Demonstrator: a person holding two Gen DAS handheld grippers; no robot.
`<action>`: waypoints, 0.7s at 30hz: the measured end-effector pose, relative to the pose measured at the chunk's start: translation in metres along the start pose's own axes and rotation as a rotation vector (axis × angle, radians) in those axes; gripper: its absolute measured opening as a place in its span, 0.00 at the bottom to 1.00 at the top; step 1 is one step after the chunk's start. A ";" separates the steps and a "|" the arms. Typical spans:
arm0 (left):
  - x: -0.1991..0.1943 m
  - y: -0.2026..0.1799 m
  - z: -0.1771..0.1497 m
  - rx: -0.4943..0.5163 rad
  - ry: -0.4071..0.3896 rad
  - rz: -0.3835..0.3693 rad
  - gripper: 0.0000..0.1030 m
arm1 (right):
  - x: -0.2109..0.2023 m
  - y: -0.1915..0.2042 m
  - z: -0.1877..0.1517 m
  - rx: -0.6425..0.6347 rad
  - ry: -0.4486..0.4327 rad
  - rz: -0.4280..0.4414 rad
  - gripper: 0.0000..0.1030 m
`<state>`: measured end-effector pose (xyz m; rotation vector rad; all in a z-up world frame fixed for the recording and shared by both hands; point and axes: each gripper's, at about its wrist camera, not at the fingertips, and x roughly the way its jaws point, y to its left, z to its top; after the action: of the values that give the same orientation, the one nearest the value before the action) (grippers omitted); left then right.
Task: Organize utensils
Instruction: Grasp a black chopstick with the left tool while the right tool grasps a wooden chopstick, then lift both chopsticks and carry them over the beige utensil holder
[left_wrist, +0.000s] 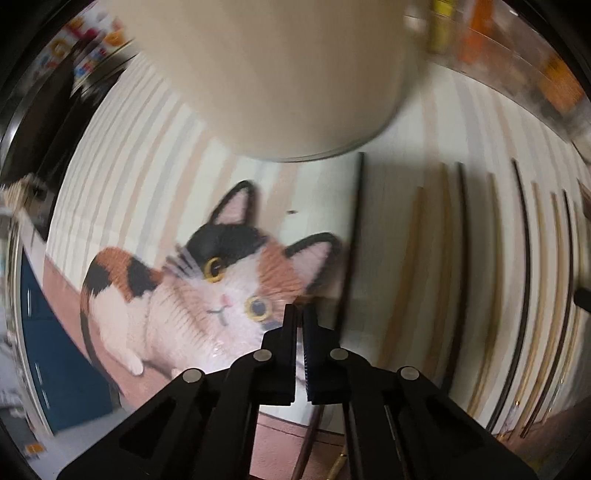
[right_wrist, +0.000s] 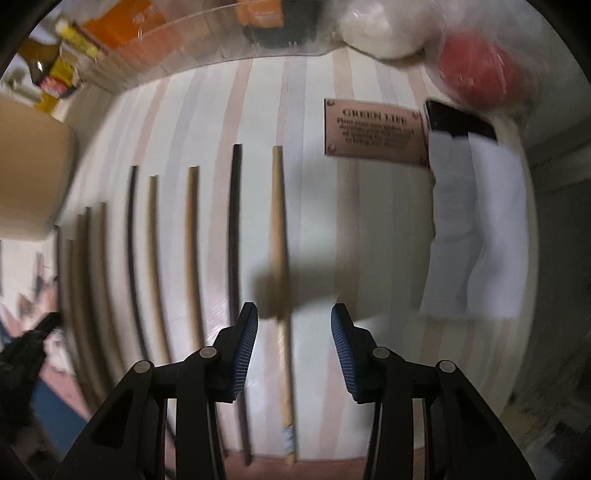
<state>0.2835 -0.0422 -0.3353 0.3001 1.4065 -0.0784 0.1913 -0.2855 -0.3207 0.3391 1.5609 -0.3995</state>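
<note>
Several chopsticks, some dark and some light wood, lie side by side on a striped mat with a cat picture. In the right wrist view a light wooden chopstick and a dark chopstick lie just ahead of my right gripper, which is open and empty above them. In the left wrist view a black chopstick lies right of my left gripper, whose jaws are closed with nothing seen between them. A beige cup stands at the mat's far side, also in the right wrist view.
A pink "GREEN LIFE" label is printed on the mat. A folded white cloth and a black object lie at the right. A clear container with colourful packets and a red item in plastic stand behind.
</note>
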 end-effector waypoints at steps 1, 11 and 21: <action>0.000 0.008 -0.002 -0.036 0.010 -0.009 0.01 | 0.000 0.005 -0.002 -0.021 -0.004 -0.004 0.30; -0.014 0.053 -0.027 -0.156 0.054 -0.151 0.02 | 0.003 0.022 -0.036 -0.048 0.073 0.069 0.07; -0.009 0.017 -0.005 0.075 0.049 -0.131 0.15 | 0.009 0.013 -0.045 -0.020 0.091 0.098 0.07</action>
<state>0.2815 -0.0259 -0.3239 0.2731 1.4732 -0.2331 0.1571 -0.2534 -0.3295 0.4215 1.6290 -0.2947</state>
